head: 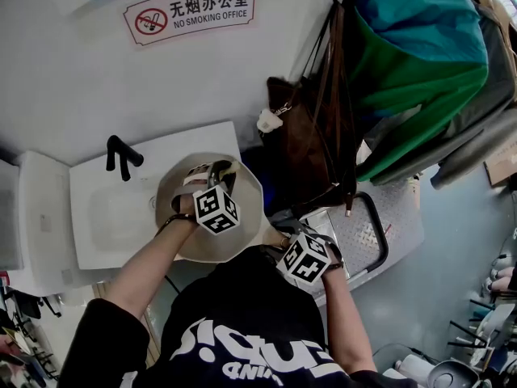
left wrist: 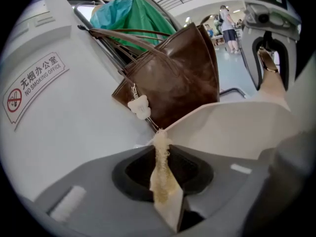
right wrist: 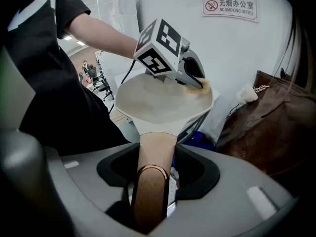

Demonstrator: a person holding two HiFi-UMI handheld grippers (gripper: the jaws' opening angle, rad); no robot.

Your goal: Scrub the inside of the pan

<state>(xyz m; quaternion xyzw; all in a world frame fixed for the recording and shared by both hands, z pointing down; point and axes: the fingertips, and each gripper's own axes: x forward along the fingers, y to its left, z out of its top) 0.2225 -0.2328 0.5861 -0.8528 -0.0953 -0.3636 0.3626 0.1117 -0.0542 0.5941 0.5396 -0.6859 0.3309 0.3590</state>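
A cream-coloured pan (head: 242,208) is held out over the white sink (head: 105,217). Its wooden handle (right wrist: 153,177) runs back between the jaws of my right gripper (right wrist: 157,174), which is shut on it; the same right gripper (head: 305,257) shows at the pan's near edge in the head view. My left gripper (head: 212,186) reaches into the pan (right wrist: 163,100) at its far rim and is shut on a thin yellowish scrub pad (left wrist: 162,181). The pad (right wrist: 203,85) touches the pan's inside by the rim. The left gripper's jaws (right wrist: 193,73) point down into the pan.
A black tap (head: 121,156) stands at the sink's back. A brown leather bag (head: 311,148) with a white charm (left wrist: 139,106) hangs just right of the pan, under green and teal cloth (head: 420,63). A no-smoking sign (head: 192,10) is on the wall. A metal cart (head: 367,233) stands at the right.
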